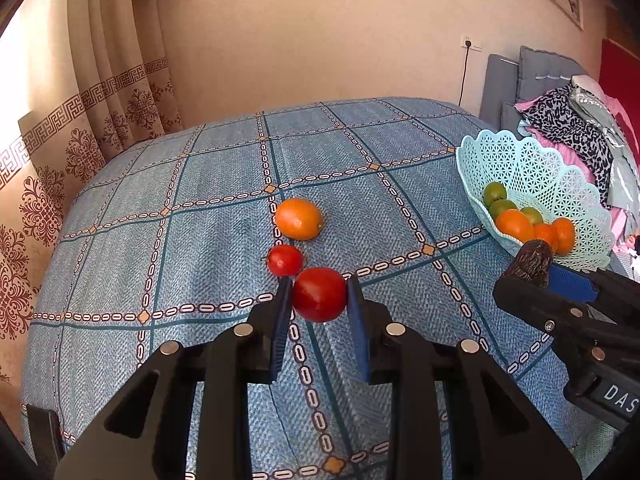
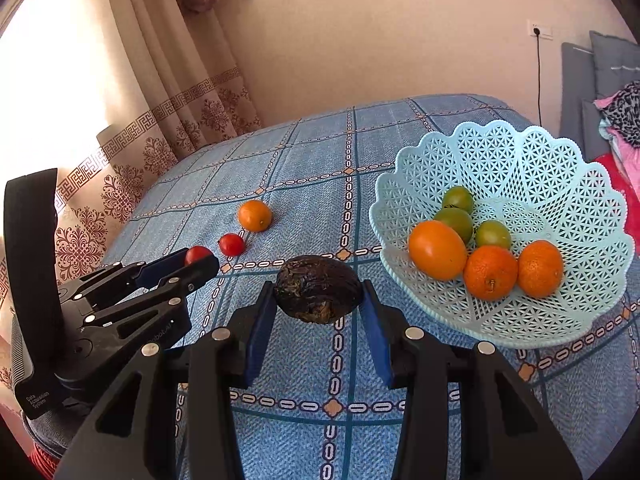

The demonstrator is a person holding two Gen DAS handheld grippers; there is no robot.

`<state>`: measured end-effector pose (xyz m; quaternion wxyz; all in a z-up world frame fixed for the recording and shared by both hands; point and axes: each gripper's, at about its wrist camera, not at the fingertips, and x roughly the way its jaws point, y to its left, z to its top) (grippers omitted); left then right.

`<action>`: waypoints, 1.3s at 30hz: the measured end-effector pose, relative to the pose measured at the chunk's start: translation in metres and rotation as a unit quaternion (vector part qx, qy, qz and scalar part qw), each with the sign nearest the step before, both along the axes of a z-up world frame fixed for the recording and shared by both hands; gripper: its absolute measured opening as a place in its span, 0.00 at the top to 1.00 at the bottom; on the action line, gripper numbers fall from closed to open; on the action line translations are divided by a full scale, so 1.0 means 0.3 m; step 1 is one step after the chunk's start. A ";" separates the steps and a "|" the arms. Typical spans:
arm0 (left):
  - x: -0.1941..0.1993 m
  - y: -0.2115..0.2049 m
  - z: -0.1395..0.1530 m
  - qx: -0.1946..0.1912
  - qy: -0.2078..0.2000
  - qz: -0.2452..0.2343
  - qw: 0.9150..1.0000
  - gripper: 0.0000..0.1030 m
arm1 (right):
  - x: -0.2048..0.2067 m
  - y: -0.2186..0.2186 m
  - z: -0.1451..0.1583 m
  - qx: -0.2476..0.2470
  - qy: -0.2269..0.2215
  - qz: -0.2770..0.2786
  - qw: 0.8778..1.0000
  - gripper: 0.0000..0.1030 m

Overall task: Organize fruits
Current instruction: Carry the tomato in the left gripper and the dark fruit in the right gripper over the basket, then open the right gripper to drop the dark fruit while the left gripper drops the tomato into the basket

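Low in the left wrist view, the left gripper (image 1: pixel 319 294) has its blue pads pressed against both sides of a large red tomato (image 1: pixel 319 294), clamped on it above the blue checked cloth (image 1: pixel 200 208). Just up and left of it lies a small tomato (image 1: pixel 285 260), and above that, near the frame's centre, an orange fruit (image 1: pixel 299 219) rests on the cloth. At the right edge the right gripper (image 1: pixel 538 270) shows from the side, holding a dark wrinkled fruit (image 1: pixel 532 262) close to the rim of a pale blue lattice basket (image 1: pixel 520 160).

Centre of the right wrist view, the right gripper (image 2: pixel 320 298) grips that dark fruit (image 2: pixel 318 289), its pads touching both ends. The basket (image 2: pixel 520 160) fills the right half of the frame, resting on the cloth (image 2: pixel 280 160). Inside it lie three green fruits (image 2: pixel 457 199) toward the back and three oranges (image 2: pixel 490 272) toward the front, touching one another. At lower left the left gripper (image 2: pixel 196 262) appears side-on with the large tomato (image 2: pixel 197 254) peeking out between its fingers. Right of it sit the small tomato (image 2: pixel 231 244) and, higher up, the loose orange fruit (image 2: pixel 255 215).

Patterned curtains (image 2: pixel 180 112) hang at upper left, against a cream wall (image 2: pixel 380 32).
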<state>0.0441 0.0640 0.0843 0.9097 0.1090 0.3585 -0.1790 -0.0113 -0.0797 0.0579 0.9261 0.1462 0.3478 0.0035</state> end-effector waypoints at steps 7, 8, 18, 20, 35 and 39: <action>-0.033 -0.064 0.018 0.008 -0.008 -0.021 1.000 0.73 | -0.041 -0.074 0.019 0.005 -0.012 -0.015 1.000 0.59; -0.037 -0.074 0.019 0.008 -0.008 -0.024 1.000 0.73 | -0.047 -0.083 0.023 0.004 -0.014 -0.017 1.000 0.58; -0.056 -0.161 0.039 0.014 -0.014 -0.046 0.999 0.73 | -0.101 -0.185 0.037 0.011 -0.023 -0.044 0.999 0.58; -0.057 -0.181 0.038 0.016 -0.014 -0.051 0.998 0.73 | -0.114 -0.209 0.036 0.012 -0.024 -0.051 0.998 0.58; -0.046 -0.301 0.077 0.011 -0.020 -0.085 0.996 0.73 | -0.171 -0.374 0.051 0.005 -0.032 -0.109 0.993 0.58; -0.036 -0.334 0.093 0.005 -0.019 -0.094 0.995 0.73 | -0.169 -0.393 0.069 0.000 -0.043 -0.114 0.993 0.57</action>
